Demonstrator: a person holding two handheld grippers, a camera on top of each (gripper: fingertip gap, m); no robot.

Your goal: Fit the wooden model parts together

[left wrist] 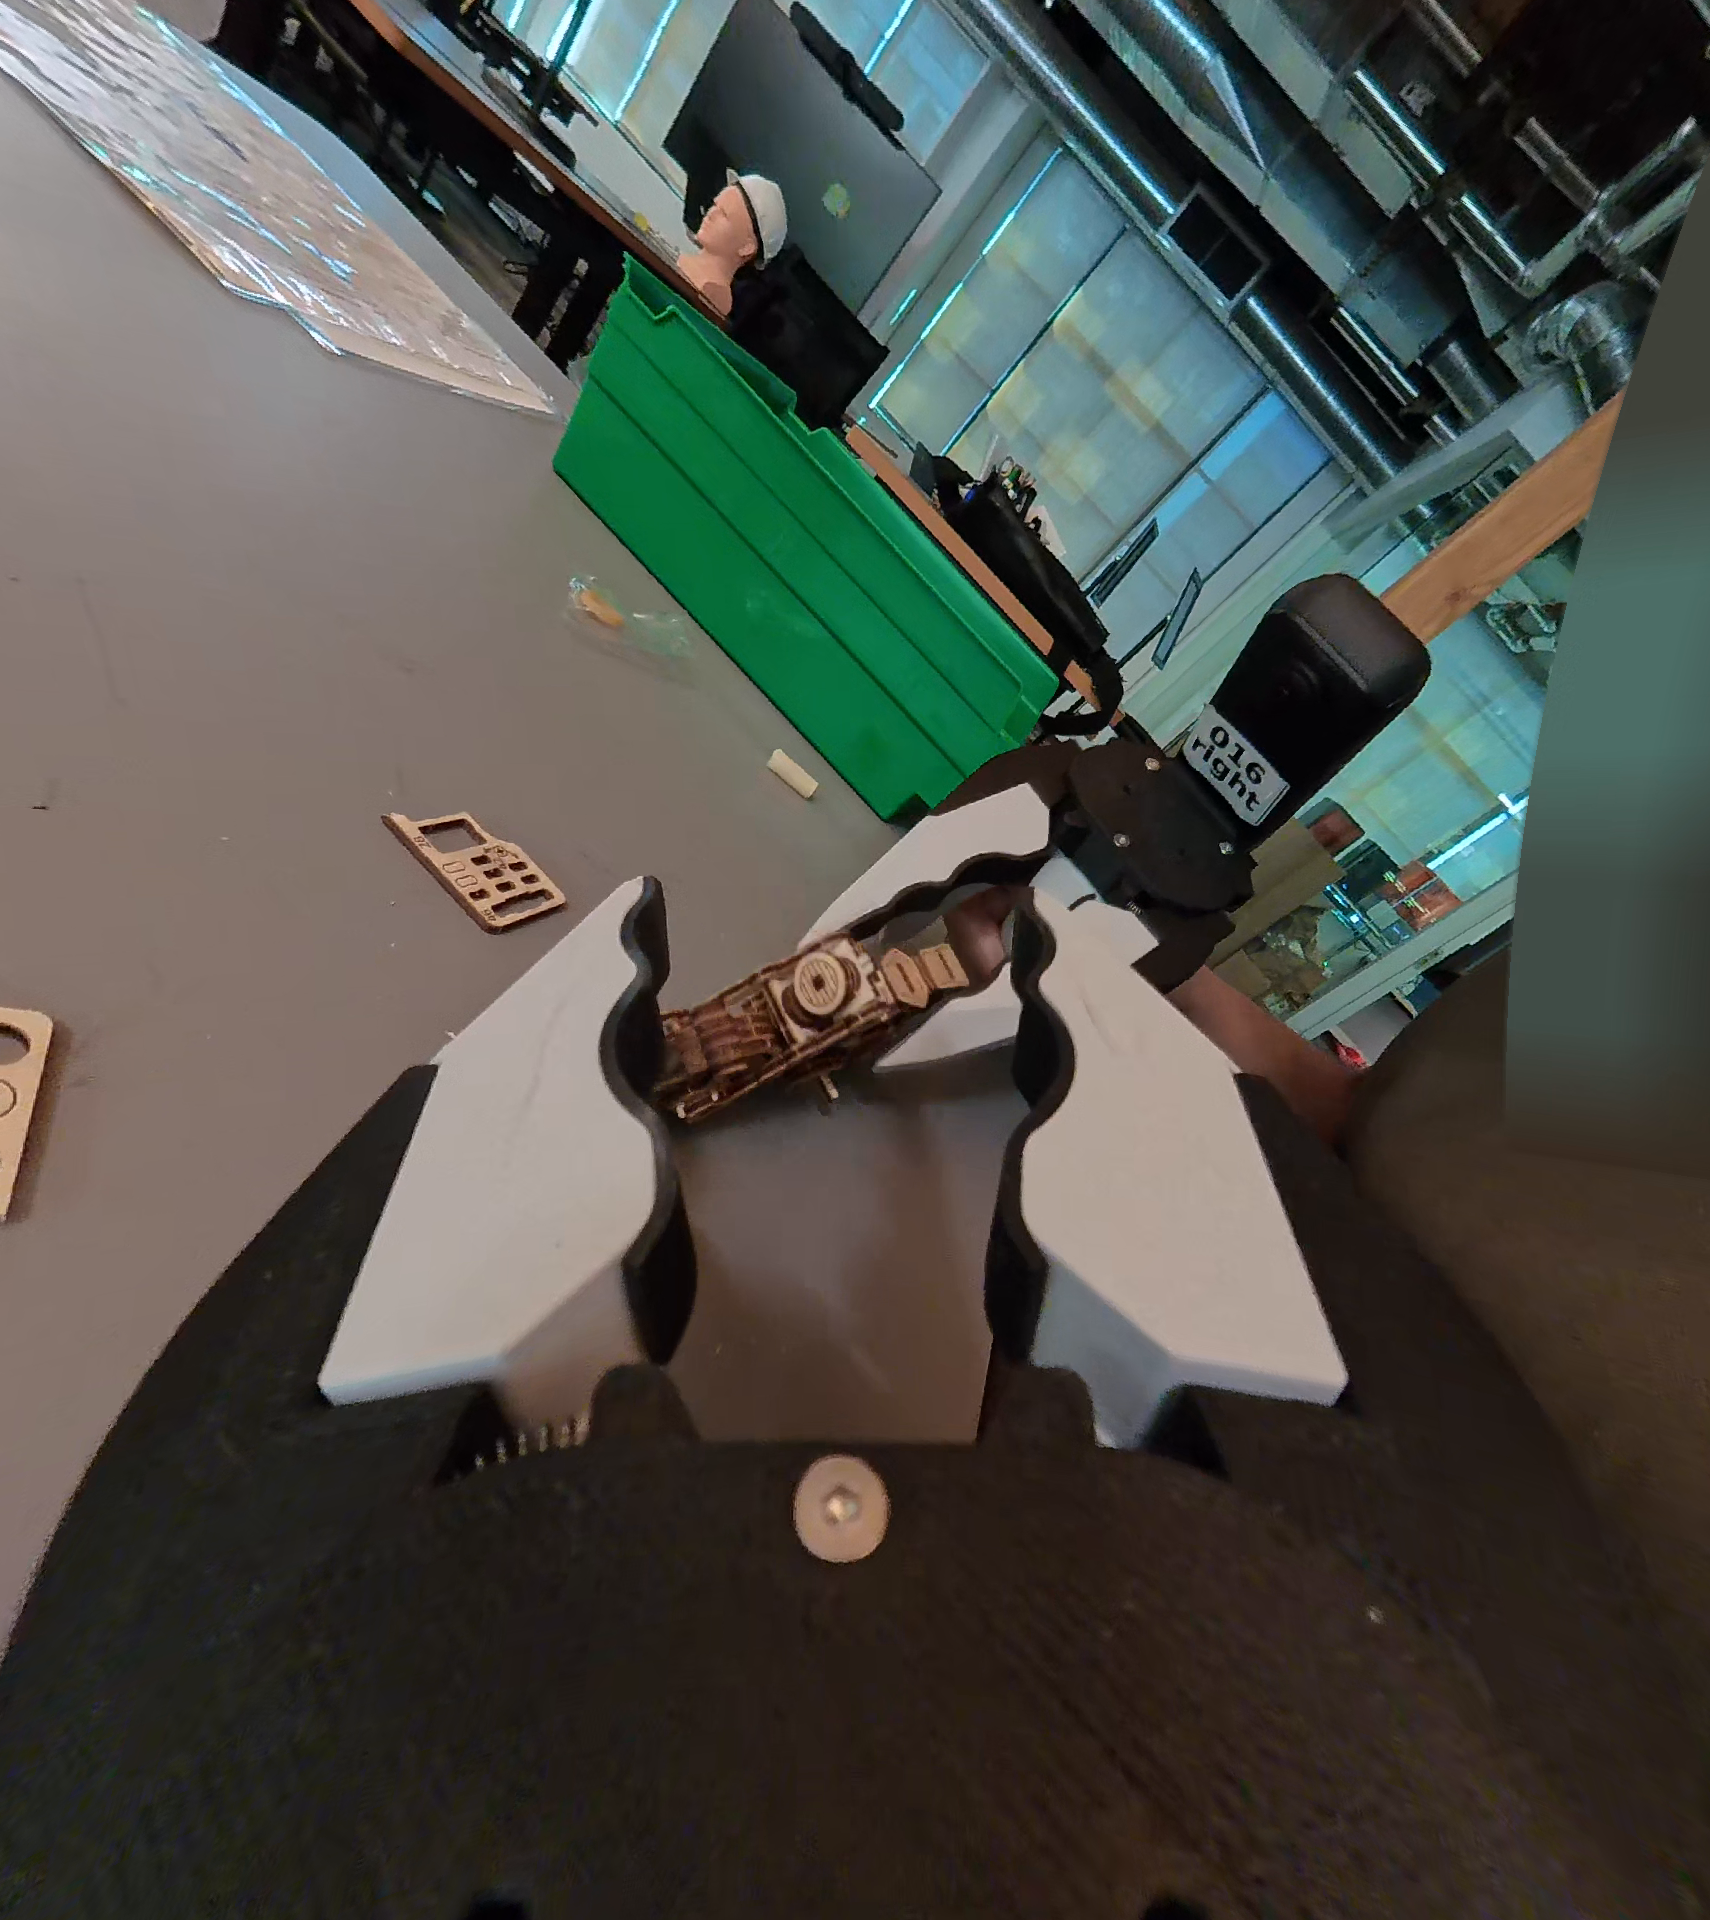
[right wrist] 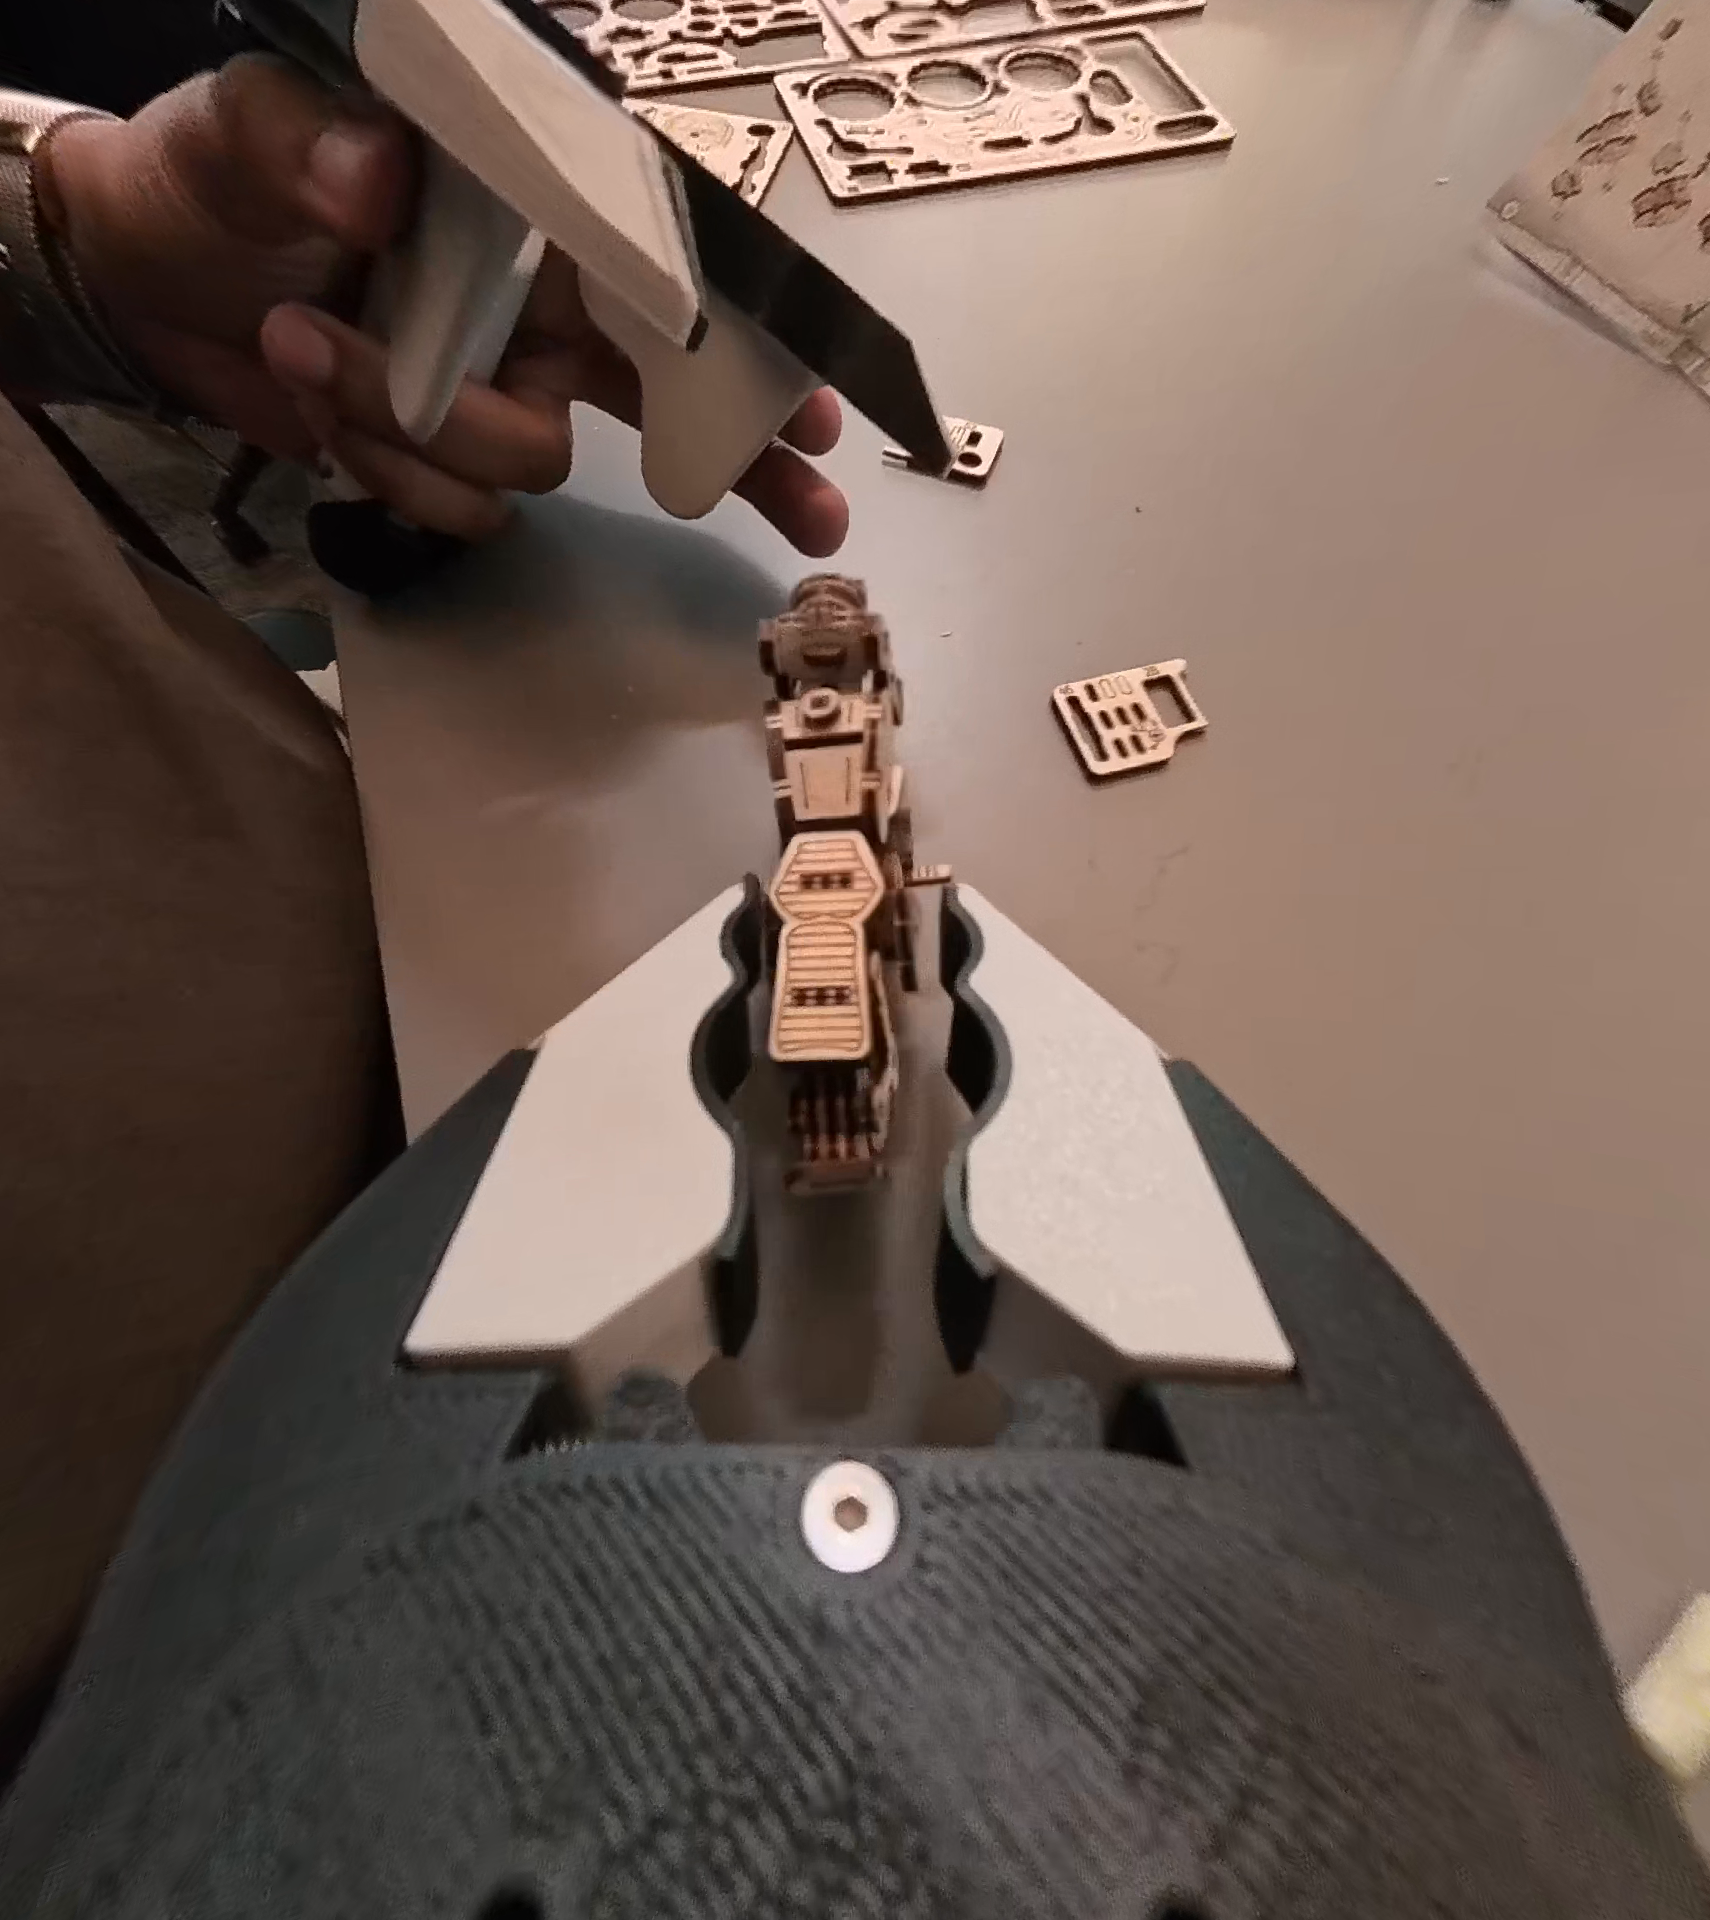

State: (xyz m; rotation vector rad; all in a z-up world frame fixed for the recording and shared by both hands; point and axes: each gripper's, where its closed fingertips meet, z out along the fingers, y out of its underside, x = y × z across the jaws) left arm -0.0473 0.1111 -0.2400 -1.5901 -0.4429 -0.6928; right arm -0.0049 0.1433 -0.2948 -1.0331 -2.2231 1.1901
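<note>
**Wooden model between two spread grippers**

- Wooden model (right wrist: 830, 914): part-built, standing on the grey tabletop (right wrist: 1350, 935), lying lengthwise in the gap of the right gripper (right wrist: 846, 914).
- Right gripper: jaws spread, a gap showing on both sides of the model; whether either pad touches it, cannot tell.
- Left gripper (left wrist: 835, 956): jaws spread wide; model's one end near its left pad, contact unclear.
- Cut-out wooden sheet (right wrist: 1128, 719): right of the right jaws, apart, bare tabletop around it.
- Green bin (left wrist: 789, 561): well beyond the left jaws.
- Tabletop edge: left of the right jaws.
</note>
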